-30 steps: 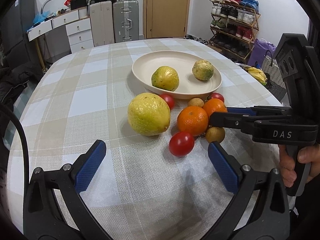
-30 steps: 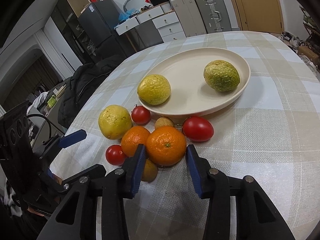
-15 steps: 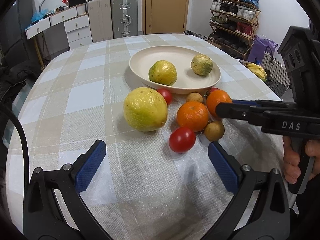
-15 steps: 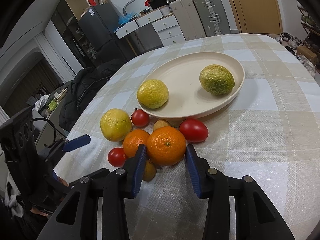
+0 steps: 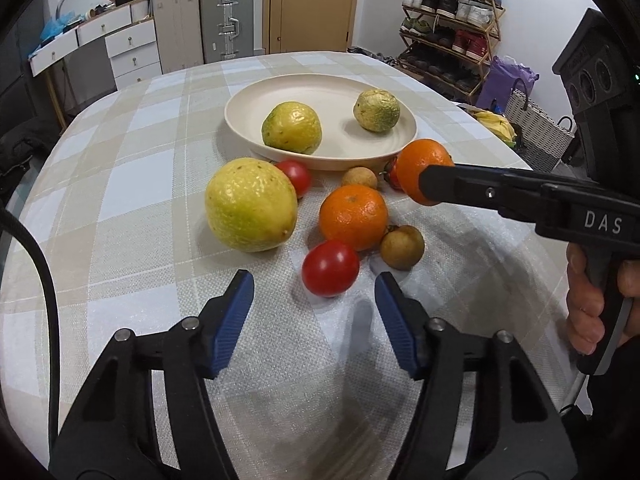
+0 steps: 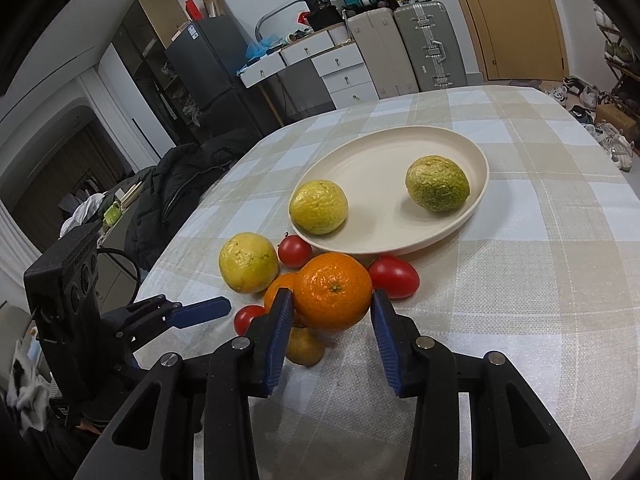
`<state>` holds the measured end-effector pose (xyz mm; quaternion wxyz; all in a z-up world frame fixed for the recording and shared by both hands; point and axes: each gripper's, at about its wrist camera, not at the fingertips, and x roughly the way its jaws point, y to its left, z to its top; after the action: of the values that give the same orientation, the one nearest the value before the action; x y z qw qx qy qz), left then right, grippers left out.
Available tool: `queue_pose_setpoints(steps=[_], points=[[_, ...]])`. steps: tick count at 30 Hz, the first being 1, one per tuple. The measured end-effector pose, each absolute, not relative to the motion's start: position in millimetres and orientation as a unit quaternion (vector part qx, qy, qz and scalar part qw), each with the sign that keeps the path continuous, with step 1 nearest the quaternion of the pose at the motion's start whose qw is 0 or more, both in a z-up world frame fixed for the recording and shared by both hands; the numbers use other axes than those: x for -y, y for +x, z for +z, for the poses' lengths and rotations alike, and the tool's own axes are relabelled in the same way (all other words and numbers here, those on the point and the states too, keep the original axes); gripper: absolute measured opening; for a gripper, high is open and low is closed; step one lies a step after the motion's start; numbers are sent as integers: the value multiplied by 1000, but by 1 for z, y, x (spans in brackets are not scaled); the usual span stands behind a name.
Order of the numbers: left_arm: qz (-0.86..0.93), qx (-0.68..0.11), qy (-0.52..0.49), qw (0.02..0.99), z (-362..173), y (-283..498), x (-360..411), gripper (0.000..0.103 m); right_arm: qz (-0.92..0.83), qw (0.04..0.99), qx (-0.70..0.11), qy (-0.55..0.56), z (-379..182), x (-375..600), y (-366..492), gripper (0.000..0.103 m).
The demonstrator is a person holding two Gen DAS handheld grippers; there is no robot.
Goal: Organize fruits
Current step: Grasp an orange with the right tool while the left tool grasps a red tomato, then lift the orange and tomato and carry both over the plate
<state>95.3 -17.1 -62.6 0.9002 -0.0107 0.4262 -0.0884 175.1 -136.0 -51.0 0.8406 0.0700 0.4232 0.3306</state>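
From the left wrist view, the left gripper (image 5: 314, 320) sits low in the frame, its blue jaws closing with nothing between them; a red tomato (image 5: 330, 267) lies just beyond their tips. At centre right, the right gripper (image 5: 430, 188) grasps an orange (image 5: 420, 164), which looks lifted off the counter (image 5: 120, 184) near the cream plate (image 5: 320, 92). A second orange (image 5: 354, 216) rests on the cloth.

From the right wrist view, the held orange (image 6: 332, 295) fills the lower centre, blue pads against its left and right sides. It looks firm, round and fairly light, with a dimpled peel that should grip well. Holding across its widest middle, as here, seems safest; too hard a squeeze could bruise it.
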Motion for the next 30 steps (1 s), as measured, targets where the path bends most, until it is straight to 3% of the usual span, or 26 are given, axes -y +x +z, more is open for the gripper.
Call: queue_pose_setpoints(steps=[9, 30], points=[[-108, -432, -21, 895, -65, 101, 17, 28, 332, 841, -421, 71, -50, 137, 173, 41], [-114, -407, -21, 906, -52, 91, 15, 26, 330, 844, -416, 72, -47, 140, 173, 41]])
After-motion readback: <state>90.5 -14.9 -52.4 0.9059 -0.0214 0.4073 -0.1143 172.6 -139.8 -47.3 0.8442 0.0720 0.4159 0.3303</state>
